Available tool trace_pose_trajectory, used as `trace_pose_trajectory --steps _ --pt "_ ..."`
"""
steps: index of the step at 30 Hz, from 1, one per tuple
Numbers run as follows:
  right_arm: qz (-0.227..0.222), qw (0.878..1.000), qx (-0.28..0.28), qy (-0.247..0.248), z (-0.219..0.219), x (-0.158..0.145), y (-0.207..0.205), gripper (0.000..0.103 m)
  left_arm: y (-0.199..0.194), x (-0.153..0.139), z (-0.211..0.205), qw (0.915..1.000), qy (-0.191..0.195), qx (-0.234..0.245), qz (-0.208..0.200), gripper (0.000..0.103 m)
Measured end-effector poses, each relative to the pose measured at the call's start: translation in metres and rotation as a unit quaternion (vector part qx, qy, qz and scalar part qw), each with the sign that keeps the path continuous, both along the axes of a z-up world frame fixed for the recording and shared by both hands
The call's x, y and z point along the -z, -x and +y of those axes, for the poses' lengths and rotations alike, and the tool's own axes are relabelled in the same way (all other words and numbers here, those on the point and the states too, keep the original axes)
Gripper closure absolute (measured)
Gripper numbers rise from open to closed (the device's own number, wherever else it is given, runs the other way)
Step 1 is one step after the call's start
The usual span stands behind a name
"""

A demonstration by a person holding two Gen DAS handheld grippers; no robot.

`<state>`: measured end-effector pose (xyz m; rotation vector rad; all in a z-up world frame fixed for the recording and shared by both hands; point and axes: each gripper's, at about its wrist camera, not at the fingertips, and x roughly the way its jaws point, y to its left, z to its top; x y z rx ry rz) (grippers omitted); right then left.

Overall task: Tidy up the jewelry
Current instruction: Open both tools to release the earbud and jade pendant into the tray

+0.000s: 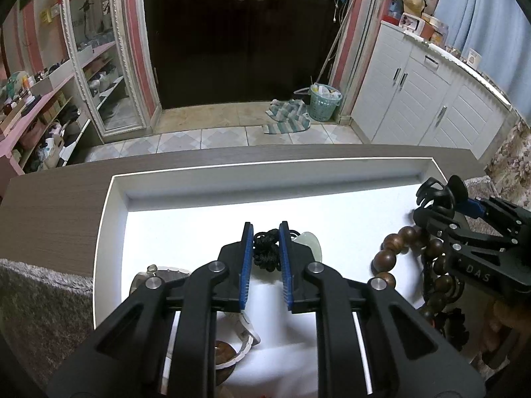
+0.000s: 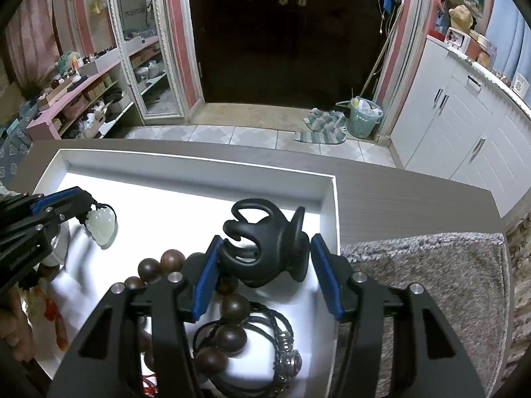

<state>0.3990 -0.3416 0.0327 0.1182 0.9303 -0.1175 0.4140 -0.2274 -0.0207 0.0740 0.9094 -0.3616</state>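
Left claw [image 2: 87, 211] pinched on black knotted cord [image 1: 267, 248] of pale jade pendant [image 2: 101, 228]; right claw [image 2: 262, 277] half-wide around black plastic hair claw clip [image 2: 265, 248], near white tray's [image 2: 332, 219] right edge

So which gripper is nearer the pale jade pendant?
Left. The left gripper holds the pendant's black cord, while the right gripper sits apart, clamped around the black hair claw.
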Motion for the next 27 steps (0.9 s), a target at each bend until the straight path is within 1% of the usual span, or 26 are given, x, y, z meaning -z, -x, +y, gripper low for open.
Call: trace_pose_trajectory --steps 1,3,4,8,10,12,13,14,15,16,17,19,21,22,24,25,26,27 --pt "-0.004 1.000 0.003 -0.006 -0.002 -0.002 0.001 0.049 0.000 -0.002 0.001 1.0000 0.005 -0.002 -0.002 0.086" --pt "-0.012 1.000 0.004 -0.016 -0.006 -0.008 0.004 0.047 0.003 -0.004 0.008 0.9999 0.003 -0.008 -0.008 0.070" --pt "-0.017 1.000 0.004 -0.021 -0.007 -0.013 0.006 0.042 0.003 -0.006 0.009 0.9999 0.003 -0.009 -0.010 0.067" --pt "-0.038 0.999 0.003 -0.030 -0.011 -0.032 0.018 0.041 0.009 -0.018 0.016 0.9996 0.012 -0.015 -0.019 0.063" --pt "-0.047 0.998 0.010 -0.037 -0.013 -0.039 0.025 0.041 0.015 -0.027 0.021 0.9993 0.017 -0.019 -0.027 0.063" --pt "-0.064 0.997 0.013 -0.042 -0.013 -0.052 0.038 0.041 0.024 -0.036 0.027 0.9989 0.029 -0.017 -0.033 0.063" --pt "-0.070 0.996 0.012 -0.044 -0.013 -0.058 0.043 0.041 0.033 -0.045 0.031 0.9981 0.042 -0.014 -0.042 0.063" --pt "-0.082 0.996 0.004 -0.043 -0.010 -0.068 0.054 0.041 0.039 -0.051 0.035 0.9978 0.045 -0.015 -0.047 0.061" --pt "-0.088 0.995 -0.001 -0.039 -0.008 -0.075 0.062 0.037 0.048 -0.059 0.039 0.9973 0.045 -0.016 -0.057 0.051" --pt "-0.094 0.995 -0.006 -0.031 -0.004 -0.081 0.072 0.036 0.061 -0.069 0.045 0.9965 0.036 -0.020 -0.073 0.042" --pt "-0.103 0.994 -0.011 -0.017 0.002 -0.089 0.086 0.036 0.073 -0.077 0.050 0.9953 0.023 -0.029 -0.089 0.027" --pt "-0.114 0.993 -0.015 0.003 0.012 -0.098 0.116 0.035 0.091 -0.089 0.060 0.9930 0.008 -0.037 -0.111 0.025" --pt "-0.129 0.991 -0.012 0.013 0.021 -0.100 0.147 0.033 0.116 -0.101 0.078 0.9911 0.015 -0.048 -0.124 0.022" --pt "-0.137 0.990 -0.004 0.016 0.027 -0.099 0.165 0.029 0.134 -0.106 0.089 0.9898 0.020 -0.053 -0.130 0.020" --pt "-0.151 0.988 -0.004 0.020 0.035 -0.094 0.196 0.026 0.163 -0.108 0.103 0.9871 0.017 -0.063 -0.146 0.003" --pt "-0.154 0.988 0.001 0.022 0.038 -0.092 0.207 0.025 0.181 -0.108 0.109 0.9843 0.008 -0.069 -0.162 0.003" --pt "-0.156 0.987 0.002 0.023 0.044 -0.087 0.224 0.025 0.205 -0.105 0.115 0.9794 -0.013 -0.080 -0.185 0.003" --pt "-0.160 0.987 0.003 0.021 0.044 -0.082 0.237 0.025 0.224 -0.099 0.123 0.9762 -0.028 -0.086 -0.197 0.003"
